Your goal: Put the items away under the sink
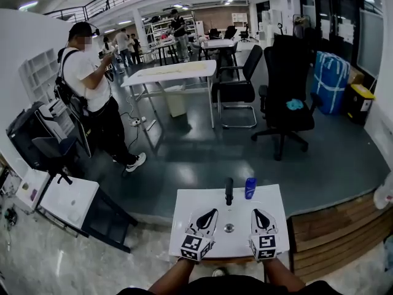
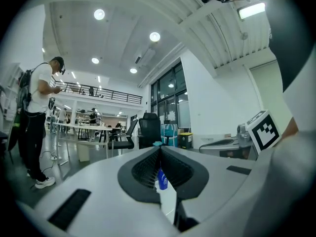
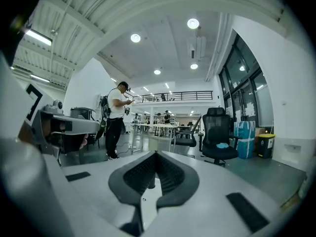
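Head view, looking steeply down. A white sink unit stands at the lower centre, with a black faucet at its rear edge and a drain in the middle of the basin. The blue bottle, the only loose item visible on the unit, stands upright just right of the faucet at the back rim.

The left gripper and right gripper hover side by side over the basin, one on each side of the drain, both pointing toward the faucet and well short of the bottle. Each is clenched with its tips meeting and nothing held (confirmed in each gripper's own view, where the ribbed pads converge to a closed point). In the left gripper view the blue bottle appears through the gap below the closed tips, beyond the jaws and not between them. In the right gripper view a small dark upright shape shows through the same gap, possibly the faucet, though it is too indistinct to tell.

Background: a person in a white shirt and dark cap stands at left on the grey floor. A white table and a black office chair stand farther back, the chair near a blue bag.
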A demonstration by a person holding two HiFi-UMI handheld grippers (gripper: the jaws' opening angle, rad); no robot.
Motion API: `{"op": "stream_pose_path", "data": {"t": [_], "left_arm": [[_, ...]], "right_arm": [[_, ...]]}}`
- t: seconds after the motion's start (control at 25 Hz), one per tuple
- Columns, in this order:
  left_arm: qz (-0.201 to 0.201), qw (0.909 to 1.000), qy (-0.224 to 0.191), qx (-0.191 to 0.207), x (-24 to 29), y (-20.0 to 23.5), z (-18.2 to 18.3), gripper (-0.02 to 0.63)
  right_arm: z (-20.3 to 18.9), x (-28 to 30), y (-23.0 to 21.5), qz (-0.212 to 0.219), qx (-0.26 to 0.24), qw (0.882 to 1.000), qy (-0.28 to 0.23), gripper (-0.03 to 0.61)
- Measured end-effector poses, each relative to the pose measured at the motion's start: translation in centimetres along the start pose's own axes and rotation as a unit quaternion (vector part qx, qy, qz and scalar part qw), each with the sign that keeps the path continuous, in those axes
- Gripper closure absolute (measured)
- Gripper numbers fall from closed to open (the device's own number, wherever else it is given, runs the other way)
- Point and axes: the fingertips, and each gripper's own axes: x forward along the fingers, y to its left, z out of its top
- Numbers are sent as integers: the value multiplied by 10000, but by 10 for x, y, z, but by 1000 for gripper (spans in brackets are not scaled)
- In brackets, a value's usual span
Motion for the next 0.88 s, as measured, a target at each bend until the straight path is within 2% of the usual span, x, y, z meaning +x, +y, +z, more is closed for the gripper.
{"op": "stream_pose_path", "data": {"t": [0.32,0.44,0.72,0.88], "left_arm": [[4,10000,47,-63,22,39,-12,592],[-32,9996,183,-189,29,44,-23,592],[-57,9992,351,-187,42,57,-36,592],[-79,9990,403,-176,52,64,-43,593]], "right_arm": [[-23,44,-10,-184,-95,9992,332,558],[-34,55,-17,-267,-125,9981,533,558],[-58,90,-25,-393,-144,9960,784,557],[-70,112,-35,-550,-40,9941,939,469]]}}
